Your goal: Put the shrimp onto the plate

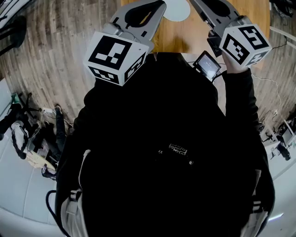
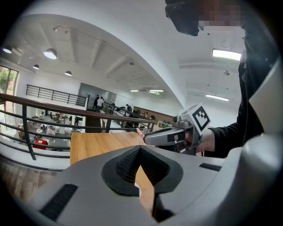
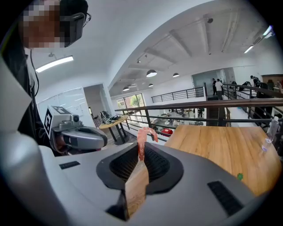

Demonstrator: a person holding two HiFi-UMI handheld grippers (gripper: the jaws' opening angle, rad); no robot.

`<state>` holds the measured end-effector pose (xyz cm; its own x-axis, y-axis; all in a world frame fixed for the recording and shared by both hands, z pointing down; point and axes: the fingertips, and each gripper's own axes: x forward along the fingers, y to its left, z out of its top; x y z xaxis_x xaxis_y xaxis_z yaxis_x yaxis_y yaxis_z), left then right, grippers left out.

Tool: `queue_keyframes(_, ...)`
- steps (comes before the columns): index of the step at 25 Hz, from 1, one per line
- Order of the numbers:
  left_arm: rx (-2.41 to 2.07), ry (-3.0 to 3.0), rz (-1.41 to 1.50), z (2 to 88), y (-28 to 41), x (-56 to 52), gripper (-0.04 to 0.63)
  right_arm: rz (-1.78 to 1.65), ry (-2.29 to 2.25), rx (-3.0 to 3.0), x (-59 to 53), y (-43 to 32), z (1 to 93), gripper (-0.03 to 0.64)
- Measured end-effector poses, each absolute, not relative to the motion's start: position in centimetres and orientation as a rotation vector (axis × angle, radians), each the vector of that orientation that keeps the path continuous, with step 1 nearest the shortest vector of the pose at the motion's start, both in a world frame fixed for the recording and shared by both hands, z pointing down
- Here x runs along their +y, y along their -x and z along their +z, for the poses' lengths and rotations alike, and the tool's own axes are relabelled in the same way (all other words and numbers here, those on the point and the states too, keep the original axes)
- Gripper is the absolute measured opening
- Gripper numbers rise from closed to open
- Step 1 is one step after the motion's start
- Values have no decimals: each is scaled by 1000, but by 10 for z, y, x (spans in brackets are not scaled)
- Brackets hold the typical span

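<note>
**Shrimp pinched in the right hand-held gripper, off the plate**

The right hand-held gripper [image 3: 141, 152] has its jaws closed on a pink curled shrimp [image 3: 143, 136]. The shrimp's lower end is clamped between the ribbed black pads and its hooked upper end stands out past the jaw tips. It is held up in the air and touches nothing else, with the light wooden surface [image 3: 221, 145] lying beyond and below it.

The left hand-held gripper [image 2: 140, 149] is also raised. Its jaw tips meet with nothing between them, and the wood grain shows through the narrow gap lower down. In the left gripper view the right one appears side-on, with the pink tip poking out of its front end.

In the head view both marker cubes sit in front of the person's black top [image 1: 171, 139], one to each side. The white round plate [image 1: 178, 10] rests on the surface at the top edge of that view, between the two raised tools, and only part of it shows
</note>
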<state>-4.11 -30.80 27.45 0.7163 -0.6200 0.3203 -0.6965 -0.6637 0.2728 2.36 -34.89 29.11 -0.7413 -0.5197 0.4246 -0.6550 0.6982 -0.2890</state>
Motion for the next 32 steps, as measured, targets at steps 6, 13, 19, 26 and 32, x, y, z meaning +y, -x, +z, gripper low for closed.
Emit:
queue_keyframes(6,-1029,-2520,285,283,42,-305,5,624,-938,-2562,-351,-30,310,55)
queue_keyframes(13,-1060,-2478,292,294,55,-298,5,638,-919,-2537,-348,-39,325,55)
queue_keyframes(19,-1031,-2432,285,305,52,-284,5,633,-910,-2498,-345,-49,340,55)
queue_keyframes(26,-1018,-2404,286,319,49,-272,5,674,-877,-2491,-338,-45,359,55)
queue_keyframes(32,-1022,-2400,282,316,43,-261,5,682,-875,-2497,-330,-48,360,55)
